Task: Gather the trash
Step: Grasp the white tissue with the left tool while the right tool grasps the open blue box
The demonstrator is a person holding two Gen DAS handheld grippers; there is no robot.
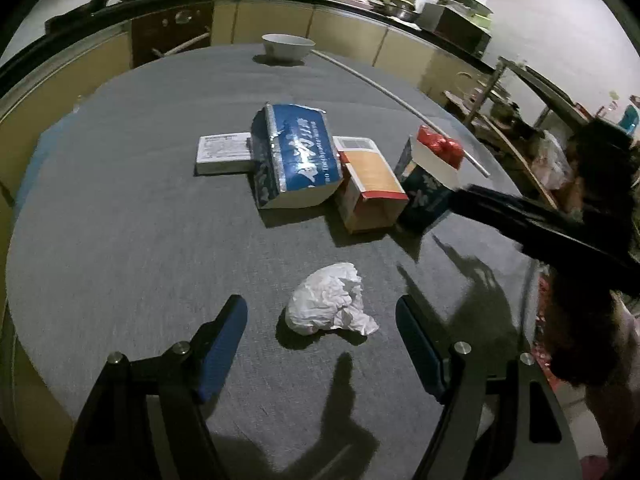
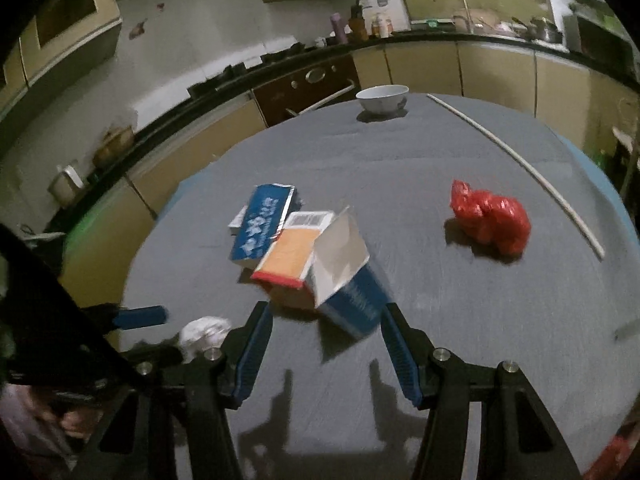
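Note:
A crumpled white paper ball (image 1: 330, 300) lies on the grey table between the fingers of my open left gripper (image 1: 320, 320); it also shows in the right wrist view (image 2: 202, 334). Behind it lie a blue pack (image 1: 294, 156), an orange-and-red box (image 1: 370, 188) and a white box (image 1: 224, 152). My right gripper (image 2: 326, 328) is open, its fingers on either side of a dark blue open carton (image 2: 348, 280), apart from it. A red plastic bag (image 2: 490, 222) lies to the right.
A white bowl (image 2: 382, 98) stands at the table's far edge. A long white stick (image 2: 520, 168) lies along the right side. Kitchen counters and cabinets curve behind the grey table (image 2: 480, 320). The right arm's black body (image 1: 540, 224) crosses the left wrist view.

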